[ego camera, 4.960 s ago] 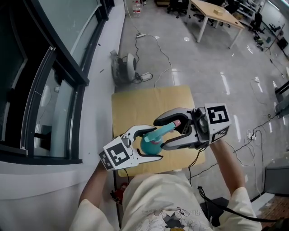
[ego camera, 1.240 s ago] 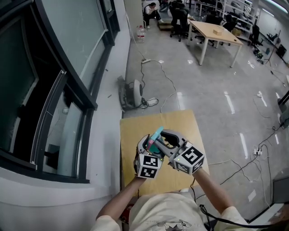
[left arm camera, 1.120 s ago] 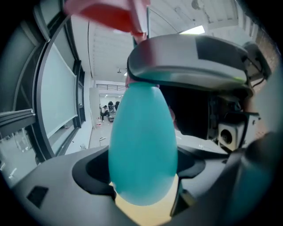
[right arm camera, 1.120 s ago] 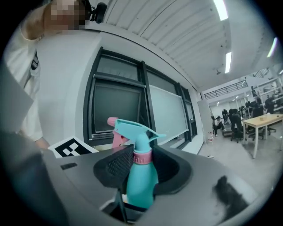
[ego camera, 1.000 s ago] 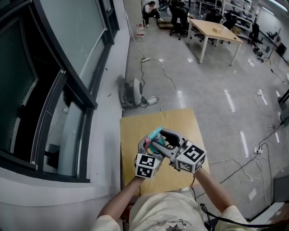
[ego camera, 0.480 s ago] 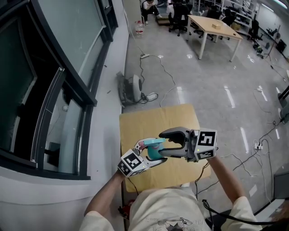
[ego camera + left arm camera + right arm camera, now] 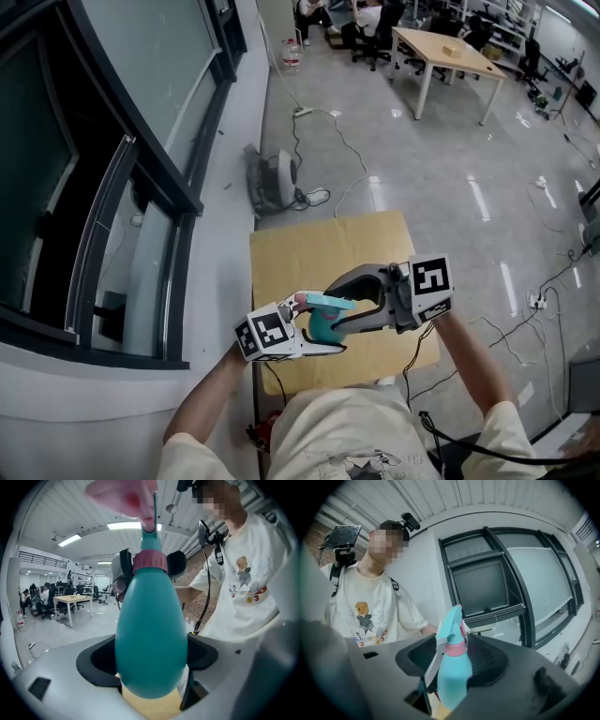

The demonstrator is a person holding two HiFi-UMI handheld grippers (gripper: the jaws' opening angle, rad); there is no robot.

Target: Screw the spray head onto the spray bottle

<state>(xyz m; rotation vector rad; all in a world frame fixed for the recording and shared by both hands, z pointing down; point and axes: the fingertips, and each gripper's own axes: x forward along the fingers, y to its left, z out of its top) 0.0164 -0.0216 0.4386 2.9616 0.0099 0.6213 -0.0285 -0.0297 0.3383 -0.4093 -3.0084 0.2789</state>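
A teal spray bottle with a pink collar and a light blue spray head is held above the wooden table. My left gripper comes in from the left and is shut on the bottle's fat body. My right gripper reaches in from the right. Its jaws stand either side of the collar and spray head and are closing, with a gap still showing beside the white trigger. The bottle's base is hidden by the left gripper's fingers.
The small wooden table stands by a dark-framed window wall on the left. On the floor beyond it sit a round grey device and loose cables. A desk and seated people are far back.
Both grippers have swung from close together, pointing away, to facing each other across the table. The bottle has tipped so its spray head points right. The right gripper's jaws have let go.
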